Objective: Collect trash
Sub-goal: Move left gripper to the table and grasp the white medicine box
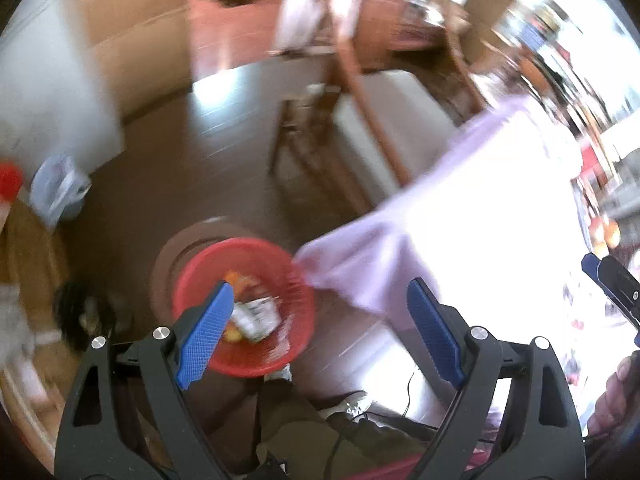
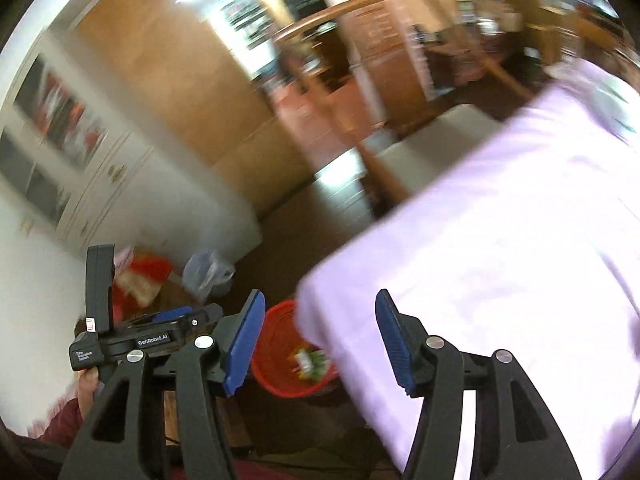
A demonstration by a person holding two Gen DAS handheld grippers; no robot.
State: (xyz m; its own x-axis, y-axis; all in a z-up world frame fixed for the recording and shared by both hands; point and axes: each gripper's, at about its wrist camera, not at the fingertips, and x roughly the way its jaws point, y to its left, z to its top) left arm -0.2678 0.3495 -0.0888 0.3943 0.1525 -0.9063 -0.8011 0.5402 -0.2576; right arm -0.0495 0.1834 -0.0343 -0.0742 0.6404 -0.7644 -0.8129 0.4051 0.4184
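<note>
A red mesh trash basket point(image 1: 200, 276) stands on the dark floor beside the table corner, with several wrappers point(image 1: 254, 314) inside. It also shows in the right wrist view point(image 2: 276, 332), partly hidden by the tablecloth. My left gripper point(image 1: 320, 332) is open and empty, above the basket. My right gripper point(image 2: 320, 340) is open and empty, over the table corner; its finger tip shows in the left wrist view point(image 1: 592, 264). The left gripper's body point(image 2: 140, 336) appears at the left of the right wrist view. Both views are blurred.
A table with a pale lilac cloth point(image 1: 460, 232) point(image 2: 500, 240) fills the right side. A wooden chair point(image 1: 352, 92) stands beyond it. A clear plastic bag point(image 1: 60, 188) point(image 2: 206, 270) and red-orange packaging point(image 2: 140, 276) lie by the white cabinet point(image 2: 80, 200). My legs and shoe point(image 1: 348, 404) are below.
</note>
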